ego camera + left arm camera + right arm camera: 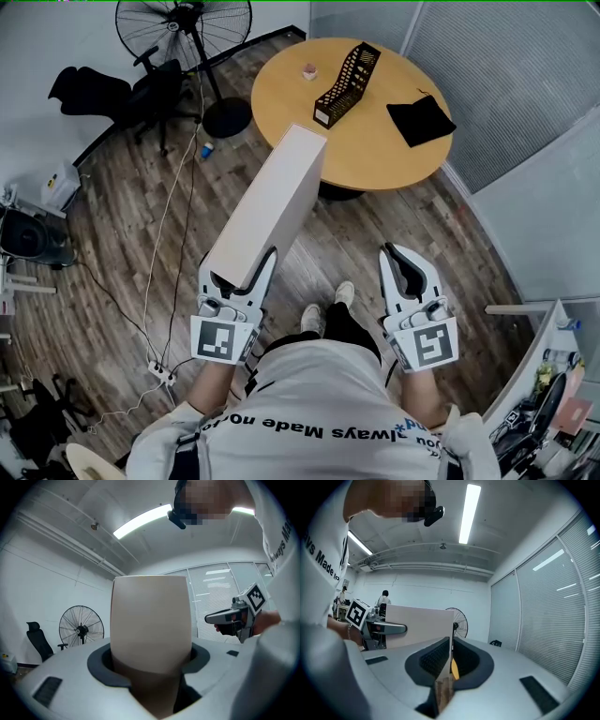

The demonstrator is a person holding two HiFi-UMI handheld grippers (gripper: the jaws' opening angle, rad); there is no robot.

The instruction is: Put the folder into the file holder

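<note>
A thick beige folder (272, 202) sticks out level from my left gripper (239, 267), whose jaws are shut on its near end. In the left gripper view the folder (151, 620) fills the space between the pads. The black mesh file holder (347, 84) stands on the round wooden table (375, 155), beyond the folder's far end. My right gripper (398, 255) is held beside the left one over the floor, jaws together with nothing in them. The right gripper view shows only a thin slit between the right gripper's (451, 644) pads, with the folder (422, 625) off to the left.
A black flat item (421, 119) and a small pink object (309, 71) also lie on the table. A standing fan (187, 37) and a black office chair (122, 94) are at the back left. Cables and a power strip (161, 373) run across the wooden floor.
</note>
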